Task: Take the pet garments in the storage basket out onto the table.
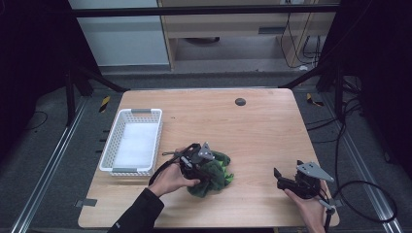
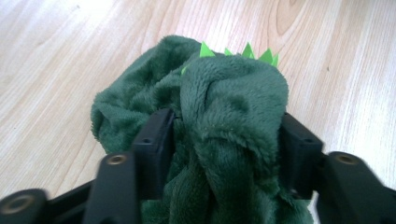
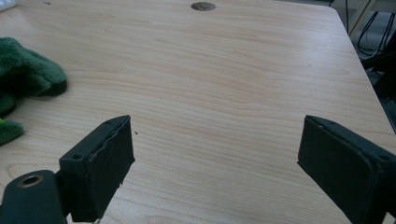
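On a pale wooden table (image 1: 252, 126), near its front edge and a little left of centre, a bundled dark green plush cloth (image 1: 214, 175) with a row of bright green felt spikes (image 2: 243, 52) lies under the left gripper (image 1: 201, 170), which a sleeved hand brings in from the near side. In the left gripper view the fleece bulges up between the two black jaws, which stand partly apart on either side of a thick fold; the left pad sits against the fabric, while at the right the pile overhangs the pad and whether it presses cannot be told. The cloth rests on the table surface, its spiked edge pointing away from the gripper.

Well apart, at the near right corner of the table, the right gripper (image 1: 286, 182) is held low in the person's other hand, its jaws spread wide with bare wood between them; in the right gripper view the edge of the green cloth shows at far left. A white slatted basket (image 1: 111, 150) stands at the table's left side, just beside the cloth, and a small dark round disc (image 1: 240, 101) lies at the far edge.
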The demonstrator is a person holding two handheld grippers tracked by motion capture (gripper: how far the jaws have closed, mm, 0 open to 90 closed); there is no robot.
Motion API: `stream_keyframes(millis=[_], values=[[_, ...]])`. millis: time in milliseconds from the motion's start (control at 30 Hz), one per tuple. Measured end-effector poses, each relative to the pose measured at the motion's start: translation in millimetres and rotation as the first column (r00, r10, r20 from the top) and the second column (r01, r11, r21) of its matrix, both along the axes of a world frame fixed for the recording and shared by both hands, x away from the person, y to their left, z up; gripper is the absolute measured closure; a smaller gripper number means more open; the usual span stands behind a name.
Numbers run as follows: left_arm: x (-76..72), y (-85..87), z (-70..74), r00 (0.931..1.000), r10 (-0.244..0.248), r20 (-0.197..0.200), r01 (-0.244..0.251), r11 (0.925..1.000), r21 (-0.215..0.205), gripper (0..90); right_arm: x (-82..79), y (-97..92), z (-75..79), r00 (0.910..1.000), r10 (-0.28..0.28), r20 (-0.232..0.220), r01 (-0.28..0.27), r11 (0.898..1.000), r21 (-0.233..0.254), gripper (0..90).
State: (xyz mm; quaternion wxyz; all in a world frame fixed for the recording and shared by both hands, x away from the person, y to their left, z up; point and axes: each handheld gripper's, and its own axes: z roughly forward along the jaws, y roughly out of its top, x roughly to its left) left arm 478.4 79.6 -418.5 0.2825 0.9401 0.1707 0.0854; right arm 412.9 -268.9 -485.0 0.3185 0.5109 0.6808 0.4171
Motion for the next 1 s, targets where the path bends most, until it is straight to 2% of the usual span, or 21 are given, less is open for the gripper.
stream_keyframes(millis=[233,367,600,833,1000], values=[[-4.8,4.4,2.7,0.9998,0.018,0.010,-0.018,0.9996,-0.022,29.1,0.2,-0.1,-0.4,1.0000,-0.002,-0.002,0.002,1.000,-0.003,10.0],[-7.8,7.9,6.1,0.9997,0.020,0.013,-0.020,0.9994,-0.029,25.9,0.1,-0.1,-0.5,1.0000,-0.002,-0.002,0.002,1.000,-0.002,9.8],[-14.2,17.6,12.8,0.9991,0.039,0.016,-0.038,0.9969,-0.069,22.7,0.1,-0.6,-0.4,1.0000,-0.001,0.000,0.001,1.000,0.000,9.6],[-20.8,32.3,14.8,0.9964,0.080,0.029,-0.076,0.9889,-0.128,20.6,0.2,-0.7,-0.5,1.0000,-0.003,0.000,0.003,1.000,0.003,9.4],[-27.2,44.7,15.6,0.9915,0.121,0.048,-0.110,0.9774,-0.180,20.1,-0.1,-1.0,-0.2,1.0000,-0.005,-0.001,0.005,1.000,0.007,9.3]])
